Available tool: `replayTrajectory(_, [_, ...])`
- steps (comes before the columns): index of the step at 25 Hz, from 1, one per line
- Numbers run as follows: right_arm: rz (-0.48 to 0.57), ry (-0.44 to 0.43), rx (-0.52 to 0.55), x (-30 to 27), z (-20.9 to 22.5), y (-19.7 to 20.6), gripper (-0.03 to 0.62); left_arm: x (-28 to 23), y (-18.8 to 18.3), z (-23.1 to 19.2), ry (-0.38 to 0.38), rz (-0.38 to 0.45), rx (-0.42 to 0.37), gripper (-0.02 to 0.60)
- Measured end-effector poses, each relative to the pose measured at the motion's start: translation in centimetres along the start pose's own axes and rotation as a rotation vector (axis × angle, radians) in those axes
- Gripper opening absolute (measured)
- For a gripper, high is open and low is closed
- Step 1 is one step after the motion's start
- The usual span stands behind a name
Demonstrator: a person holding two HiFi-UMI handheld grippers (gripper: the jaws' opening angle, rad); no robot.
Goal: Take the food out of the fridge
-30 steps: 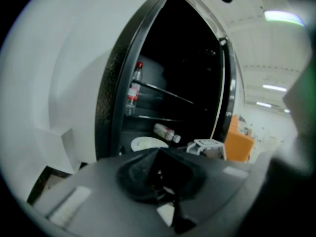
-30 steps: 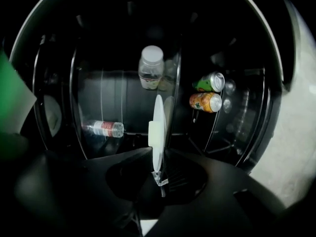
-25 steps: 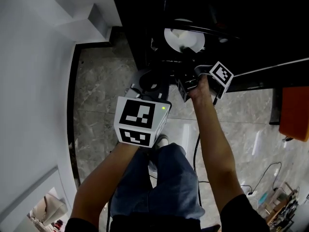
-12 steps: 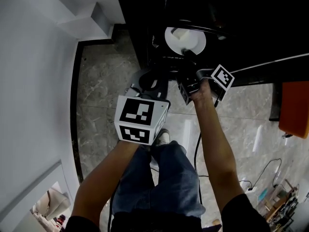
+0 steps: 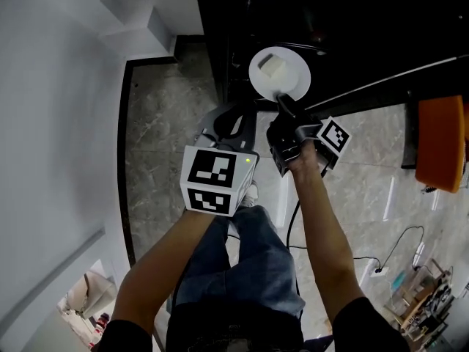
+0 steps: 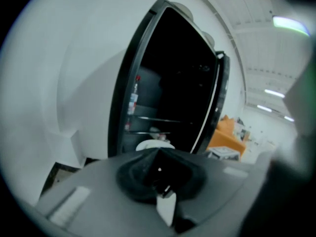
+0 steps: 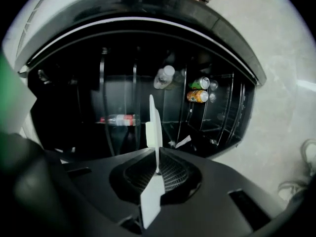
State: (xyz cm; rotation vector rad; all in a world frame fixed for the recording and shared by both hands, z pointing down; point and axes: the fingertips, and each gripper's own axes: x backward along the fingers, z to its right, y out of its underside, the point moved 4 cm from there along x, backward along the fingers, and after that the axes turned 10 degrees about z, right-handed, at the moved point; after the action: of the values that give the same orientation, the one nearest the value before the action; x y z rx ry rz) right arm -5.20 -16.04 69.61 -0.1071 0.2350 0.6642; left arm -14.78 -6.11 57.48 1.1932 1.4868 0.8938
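Head view: right gripper [image 5: 282,103], jaws just tightened, clamps plate [image 5: 294,77] rim; left gripper [image 5: 236,116] closed, empty.

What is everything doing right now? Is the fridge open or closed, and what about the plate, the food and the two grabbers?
Fridge: door open, dark inside.
Plate: held by its rim at the fridge opening, resting on no shelf.
Food: one white piece, lying on the plate.
Right gripper: shut on the plate's rim.
Left gripper: shut, holding nothing, beside the plate.
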Motion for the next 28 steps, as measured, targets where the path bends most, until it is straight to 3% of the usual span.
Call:
replayTrajectory(19, [0.034, -0.045, -0.042, 11.8, -17.5, 4.5, 0.012, 7.8, -12.7, 4.7, 0.007, -0.032, 0.006, 0.002])
replayTrajectory(28, [0.015, -0.095, -0.018, 15.9, -25.1, 5.6, 0.012, 10.2, -18.5, 7.6, 0.024, 0.014, -0.036, 0.002])
